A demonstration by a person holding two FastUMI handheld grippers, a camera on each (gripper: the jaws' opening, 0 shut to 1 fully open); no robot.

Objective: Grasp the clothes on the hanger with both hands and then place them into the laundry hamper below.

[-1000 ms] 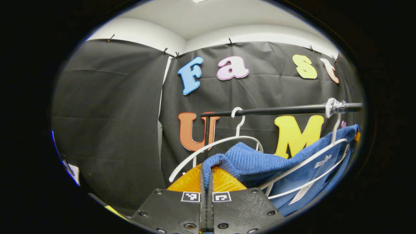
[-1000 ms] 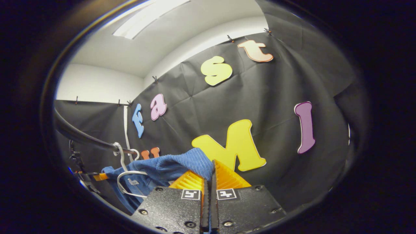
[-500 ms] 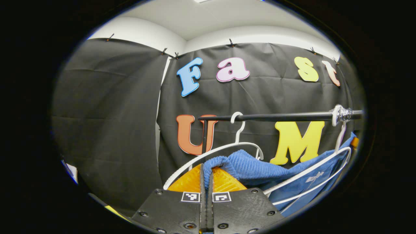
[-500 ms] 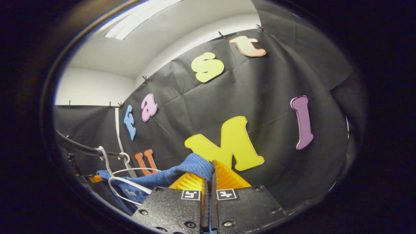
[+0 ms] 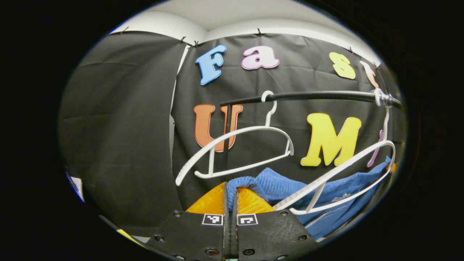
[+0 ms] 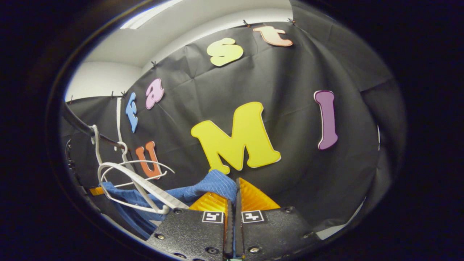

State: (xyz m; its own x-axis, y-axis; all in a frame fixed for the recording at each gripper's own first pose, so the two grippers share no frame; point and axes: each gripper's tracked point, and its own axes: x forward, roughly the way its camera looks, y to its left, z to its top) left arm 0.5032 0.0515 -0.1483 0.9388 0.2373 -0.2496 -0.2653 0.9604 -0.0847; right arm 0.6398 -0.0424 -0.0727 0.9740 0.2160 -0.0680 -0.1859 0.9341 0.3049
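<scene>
A blue ribbed garment (image 5: 286, 186) stretches between my two grippers. My left gripper (image 5: 230, 186) is shut on one bunched edge of it. My right gripper (image 6: 235, 183) is shut on the other edge (image 6: 214, 183). The cloth hangs below a white hanger (image 5: 340, 170), whose lower bar still crosses in front of it. That same hanger (image 6: 137, 181) shows at the left of the right gripper view, with blue cloth under it. The hamper is out of sight.
A black rail (image 5: 319, 95) runs across above the hangers, with a black upright post (image 5: 227, 134) at its left end. A second, bare white hanger (image 5: 239, 139) hangs from the rail to the left. The rail (image 6: 81, 125) also curves along the left edge of the right gripper view.
Both grippers have gone down with the garment still held. The rail and hangers now sit higher in both views, and the cloth has slipped below the hanger's shoulders.
</scene>
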